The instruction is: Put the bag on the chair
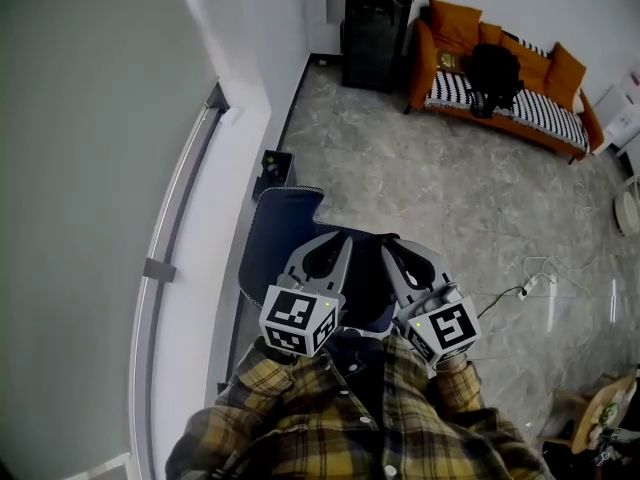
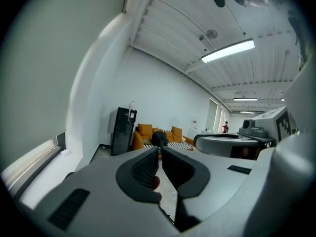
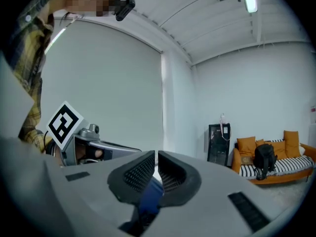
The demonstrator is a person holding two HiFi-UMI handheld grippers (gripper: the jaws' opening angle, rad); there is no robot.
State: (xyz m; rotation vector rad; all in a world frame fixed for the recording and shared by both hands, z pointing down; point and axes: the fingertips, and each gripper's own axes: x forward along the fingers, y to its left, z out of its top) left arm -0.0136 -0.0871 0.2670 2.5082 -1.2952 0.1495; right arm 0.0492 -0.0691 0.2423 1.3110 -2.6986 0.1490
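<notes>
The black bag [image 1: 493, 73] stands on an orange sofa [image 1: 455, 28] across the room, far from both grippers. It also shows small in the left gripper view as the bag [image 2: 159, 138] and in the right gripper view as the bag [image 3: 264, 157]. A dark blue chair [image 1: 285, 218] is right below me, partly hidden by the grippers. My left gripper [image 1: 335, 253] and right gripper [image 1: 397, 258] are held side by side close to my chest, over the chair. The left gripper [image 2: 160, 149] and the right gripper [image 3: 156, 154] are both shut with nothing between the pads.
A tall black cabinet [image 1: 375, 23] stands left of the sofa. A white wall with a rail [image 1: 175, 218] runs along my left. A small black box [image 1: 272, 168] sits on the floor by the wall. Cables and a power strip [image 1: 525, 288] lie at right, near a round table [image 1: 600, 413].
</notes>
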